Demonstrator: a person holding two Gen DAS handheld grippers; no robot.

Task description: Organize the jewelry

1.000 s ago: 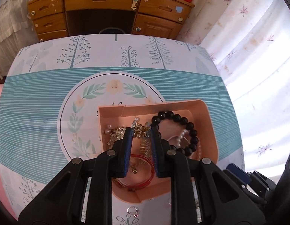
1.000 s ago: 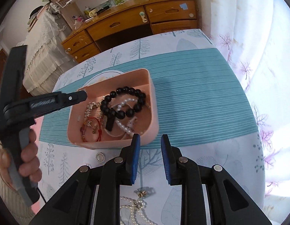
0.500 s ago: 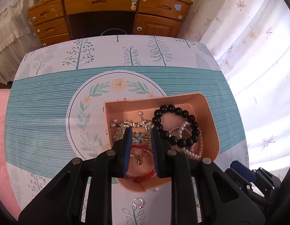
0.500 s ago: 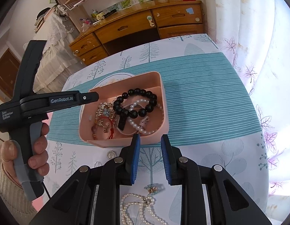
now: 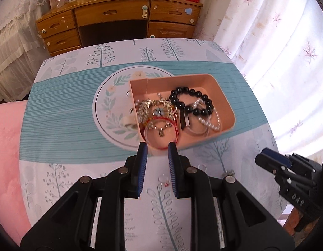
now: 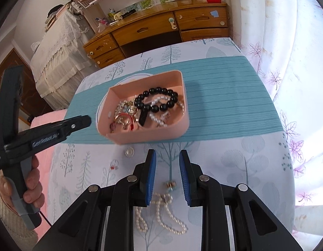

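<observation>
A pink tray (image 5: 224, 96) (image 6: 183, 87) on the patterned tablecloth holds a black bead bracelet (image 5: 191, 102) (image 6: 156, 102), a red cord bracelet (image 5: 161, 129), gold pieces (image 5: 148, 106) and pearls (image 5: 209, 121). My left gripper (image 5: 157, 149) is open and empty, just short of the tray's near edge. My right gripper (image 6: 167, 156) is open and empty, above a pearl necklace (image 6: 161, 215) and a small clasp piece (image 6: 171, 185) on the cloth. A small round brooch (image 6: 129, 152) and a ring (image 6: 113, 164) (image 5: 164, 181) lie loose near the tray.
The left gripper's body and the hand holding it (image 6: 31, 138) sit left of the tray. The right gripper's body (image 5: 286, 171) is at the right table edge. A wooden desk (image 5: 119, 21) stands beyond the table, curtains (image 5: 276, 41) at right, a pink cushion (image 5: 6, 146) at left.
My left gripper has pulled back out of the tray, leaving the gold piece inside, and is empty. My right gripper has drawn back too; the pearl necklace now shows below it.
</observation>
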